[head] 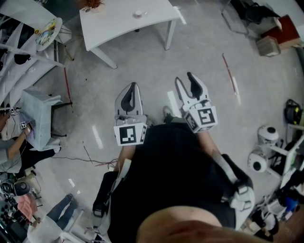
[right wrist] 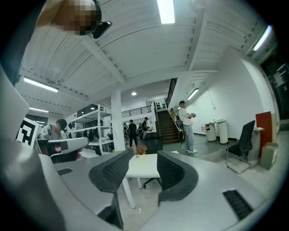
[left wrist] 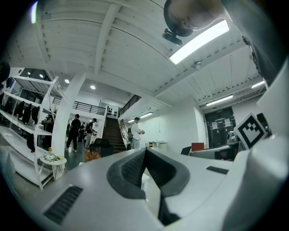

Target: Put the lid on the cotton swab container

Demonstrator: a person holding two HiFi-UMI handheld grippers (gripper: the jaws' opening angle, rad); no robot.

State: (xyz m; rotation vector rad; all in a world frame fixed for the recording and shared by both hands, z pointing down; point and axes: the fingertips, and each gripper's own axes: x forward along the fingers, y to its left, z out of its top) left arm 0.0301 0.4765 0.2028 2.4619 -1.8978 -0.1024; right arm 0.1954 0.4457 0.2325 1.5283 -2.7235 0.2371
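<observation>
A white table [head: 128,21] stands on the floor ahead of me, with a small round item [head: 138,14] on it that is too small to identify. I see no lid clearly. Both grippers are held close to my body above the floor, apart from the table. My left gripper [head: 132,86] is shut, its dark pads [left wrist: 135,167] pressed together with nothing between them. My right gripper [head: 184,78] is open and empty; through the gap between its pads [right wrist: 174,173] I see the white table [right wrist: 146,166] and a small orange plant [right wrist: 141,149].
A small round side table [head: 47,32] and a pale blue chair [head: 40,114] stand at the left. Boxes [head: 270,42] and white devices [head: 263,147] line the right. Several people stand near a staircase [right wrist: 167,124]. An office chair [right wrist: 244,144] is at the right.
</observation>
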